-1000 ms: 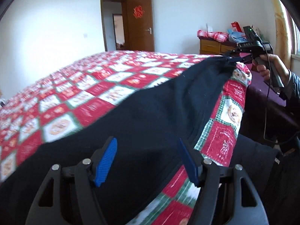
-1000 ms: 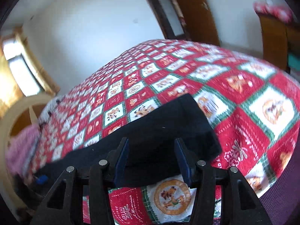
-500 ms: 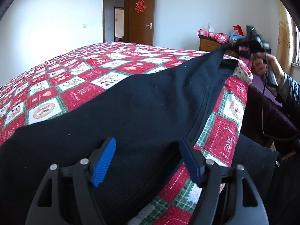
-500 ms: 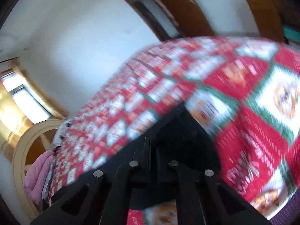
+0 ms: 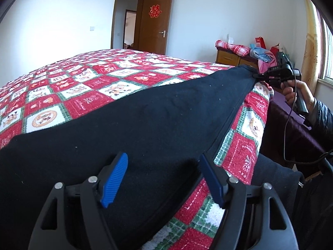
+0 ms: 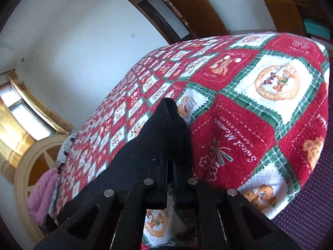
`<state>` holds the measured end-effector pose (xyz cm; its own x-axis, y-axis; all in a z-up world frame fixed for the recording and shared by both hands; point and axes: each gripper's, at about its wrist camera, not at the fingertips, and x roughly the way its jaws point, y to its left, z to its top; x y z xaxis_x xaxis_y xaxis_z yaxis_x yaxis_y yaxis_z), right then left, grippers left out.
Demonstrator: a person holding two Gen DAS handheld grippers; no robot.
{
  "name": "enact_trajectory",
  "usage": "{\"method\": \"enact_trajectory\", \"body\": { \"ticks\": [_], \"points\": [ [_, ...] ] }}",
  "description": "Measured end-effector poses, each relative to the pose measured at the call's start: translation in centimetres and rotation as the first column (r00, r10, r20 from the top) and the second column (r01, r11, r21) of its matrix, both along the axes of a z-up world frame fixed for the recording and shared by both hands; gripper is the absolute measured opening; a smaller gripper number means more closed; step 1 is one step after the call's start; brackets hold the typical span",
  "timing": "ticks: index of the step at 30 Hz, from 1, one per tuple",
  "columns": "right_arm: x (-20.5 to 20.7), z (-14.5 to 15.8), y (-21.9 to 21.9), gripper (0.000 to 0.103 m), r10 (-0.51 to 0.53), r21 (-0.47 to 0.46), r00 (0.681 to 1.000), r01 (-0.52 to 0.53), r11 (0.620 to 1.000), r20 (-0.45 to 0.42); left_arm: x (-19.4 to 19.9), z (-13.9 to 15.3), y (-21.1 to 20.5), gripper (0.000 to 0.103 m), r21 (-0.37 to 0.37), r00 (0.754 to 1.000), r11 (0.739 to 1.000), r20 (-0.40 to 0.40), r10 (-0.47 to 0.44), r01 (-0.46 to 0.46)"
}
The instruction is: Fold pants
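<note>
Black pants lie along the near edge of a bed with a red, white and green patchwork cover. My left gripper is open, its blue pads hovering just above the wide end of the pants. My right gripper is shut on the far leg end of the pants and lifts it off the cover. In the left wrist view, the right gripper shows at the far right, pulling the cloth taut.
A wooden dresser piled with clothes stands behind the bed's far corner. An open brown door is in the back wall. A curved headboard with pink cloth is at the bed's other end. Purple carpet lies beside the bed.
My right gripper closed on the leg end and raised it, pulling the pants tight. My left gripper stayed open over the wide end.
</note>
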<state>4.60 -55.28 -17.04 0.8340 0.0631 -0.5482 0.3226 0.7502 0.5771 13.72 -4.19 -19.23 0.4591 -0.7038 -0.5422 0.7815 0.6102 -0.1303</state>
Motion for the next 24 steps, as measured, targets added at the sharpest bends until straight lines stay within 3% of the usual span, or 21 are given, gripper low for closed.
{"method": "enact_trajectory", "body": {
  "ticks": [8,12,14,15,16,18,21,24],
  "points": [
    [-0.2,0.9,1.8,0.008,-0.055,-0.123,0.998,0.049,0.991,-0.04,-0.3,-0.2,0.0,0.075,-0.007,1.0,1.0,0.021,0.003,-0.002],
    [-0.5,0.9,0.4,0.012,-0.067,-0.049,0.998,0.066,0.997,-0.02,-0.4,0.3,0.2,0.075,-0.01,1.0,1.0,0.009,0.016,-0.016],
    [-1.4,1.8,-0.1,0.044,-0.11,-0.061,0.994,0.11,0.992,0.0,-1.0,1.4,0.8,0.075,-0.024,0.998,0.999,0.044,0.04,-0.039],
    [-2.0,2.4,-0.2,0.052,-0.139,-0.079,0.99,0.139,0.987,0.012,-1.3,1.9,1.2,0.075,-0.031,0.997,0.998,0.065,0.049,-0.047],
    [-2.6,3.1,-0.4,0.058,-0.172,-0.089,0.984,0.175,0.981,0.033,-1.7,2.5,1.7,0.075,-0.04,0.994,0.997,0.093,0.065,-0.061],
    [-3.5,4.3,-0.3,0.058,-0.213,-0.103,0.974,0.221,0.97,0.078,-2.0,3.3,2.8,0.077,-0.057,0.986,0.993,0.125,0.114,-0.107],
    [-1.5,5.7,2.7,0.058,-0.084,-0.151,0.992,0.098,0.984,0.095,-1.3,3.4,4.9,0.081,-0.034,0.956,0.969,0.156,0.248,-0.245],
    [2.7,5.9,7.3,0.058,0.112,-0.162,0.99,-0.097,0.982,0.082,0.3,2.7,7.3,0.081,-0.037,0.932,0.938,0.103,0.346,-0.344]
  ]
}}
